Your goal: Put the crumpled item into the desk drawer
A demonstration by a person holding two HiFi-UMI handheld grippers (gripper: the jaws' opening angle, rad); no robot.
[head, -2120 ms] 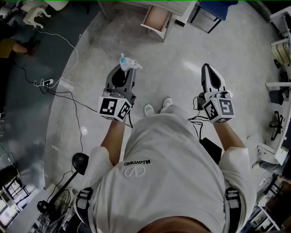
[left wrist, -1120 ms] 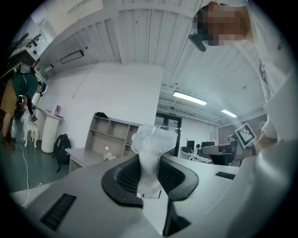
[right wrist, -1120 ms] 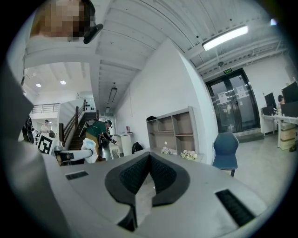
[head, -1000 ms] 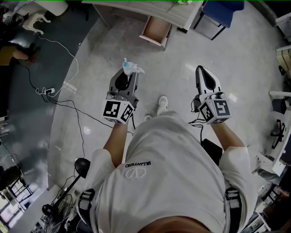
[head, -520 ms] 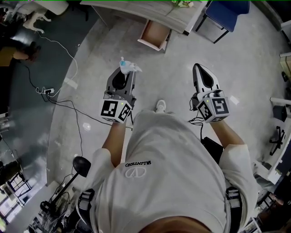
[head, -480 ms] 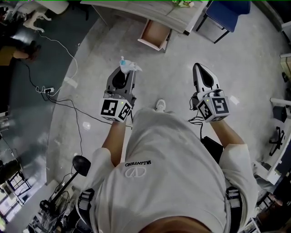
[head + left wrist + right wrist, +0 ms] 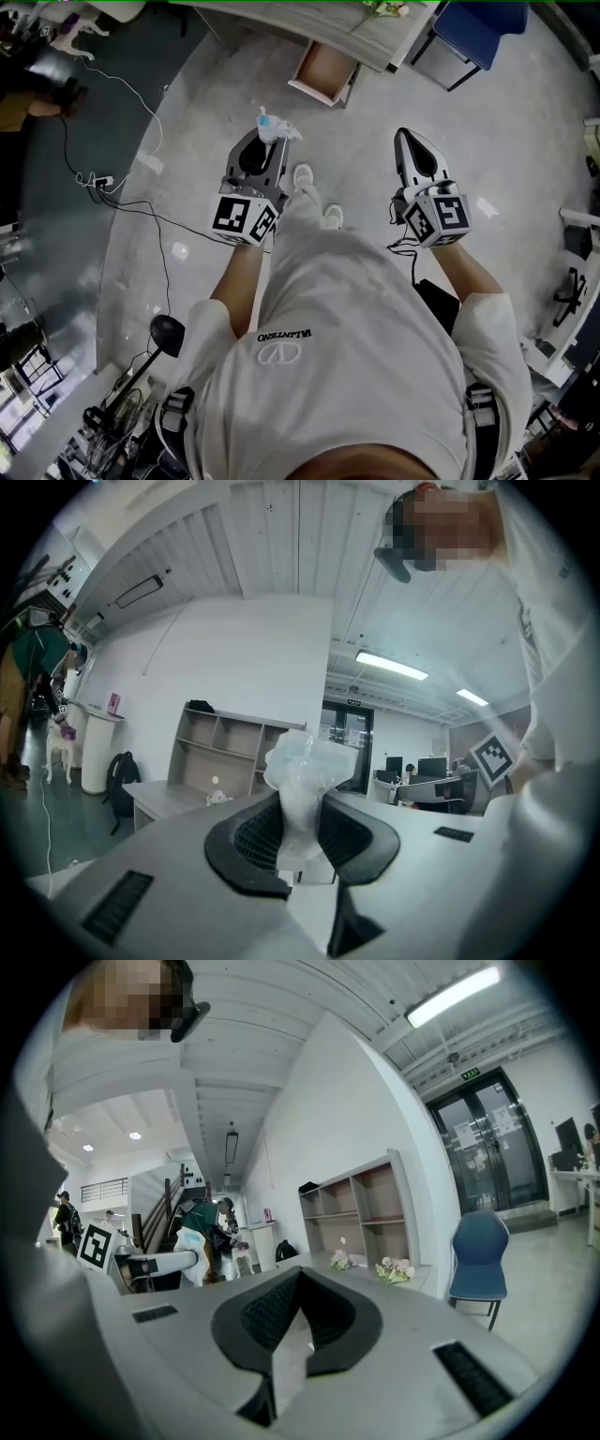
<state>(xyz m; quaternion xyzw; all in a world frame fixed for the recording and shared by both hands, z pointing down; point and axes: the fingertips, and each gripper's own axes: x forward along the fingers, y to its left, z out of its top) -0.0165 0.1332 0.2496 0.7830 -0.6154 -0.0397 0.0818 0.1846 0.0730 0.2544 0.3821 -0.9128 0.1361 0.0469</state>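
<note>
The crumpled item (image 7: 275,126), a pale blue-white wad of plastic, sticks out of the tips of my left gripper (image 7: 271,137). In the left gripper view the crumpled item (image 7: 305,778) stands pinched upright, with the left gripper (image 7: 300,834) shut on it. My right gripper (image 7: 405,139) is held level beside it; the right gripper (image 7: 300,1274) has its tips together with nothing in them. The desk drawer (image 7: 324,73) stands pulled open ahead, under the grey desk (image 7: 309,26), and looks empty. Both grippers are a stretch of floor short of it.
A blue chair (image 7: 476,22) stands right of the desk, and flowers (image 7: 386,7) lie on the desktop. Cables and a power strip (image 7: 97,178) trail across the floor at left. A black lamp (image 7: 165,333) stands behind at lower left. An open shelf unit (image 7: 361,1218) lines the wall.
The person has stepped forward, one shoe now ahead by the left gripper. Both grippers have been carried toward the desk, and the drawer sits nearer. Neither grip has changed.
</note>
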